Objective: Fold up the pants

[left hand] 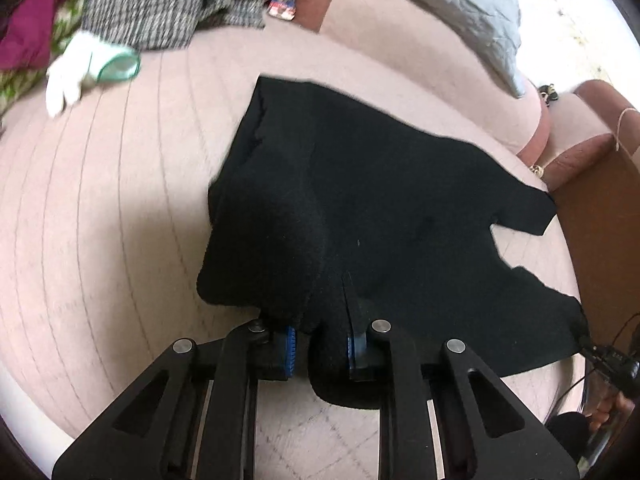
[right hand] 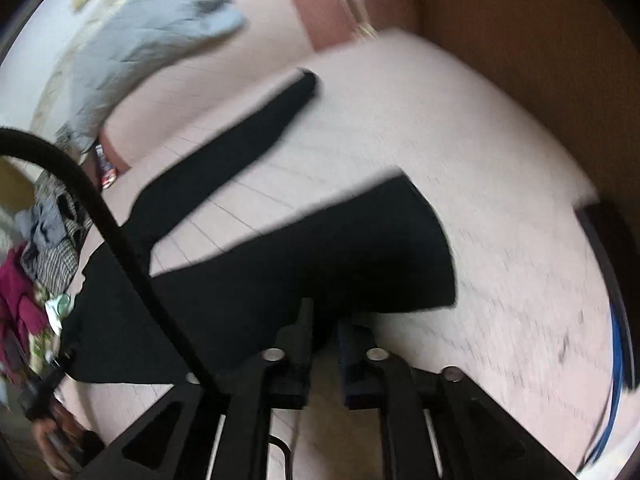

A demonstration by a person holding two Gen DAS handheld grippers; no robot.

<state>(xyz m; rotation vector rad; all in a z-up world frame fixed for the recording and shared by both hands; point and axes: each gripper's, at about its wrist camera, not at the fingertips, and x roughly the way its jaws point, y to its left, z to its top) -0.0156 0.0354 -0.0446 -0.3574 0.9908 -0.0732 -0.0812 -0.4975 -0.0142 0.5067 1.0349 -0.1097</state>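
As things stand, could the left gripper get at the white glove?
Probably not: the left gripper is shut on the pants. The glove lies far off across bare cushion; nothing blocks it.

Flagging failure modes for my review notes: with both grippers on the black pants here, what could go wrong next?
1. The left gripper pinches only a bunched edge of the black pants; that small bite could slip when lifted.
2. The two legs lie splayed apart in the right wrist view, so a fold from here may come out crooked.
3. A black cable crosses in front of the right gripper and might snag the fabric.
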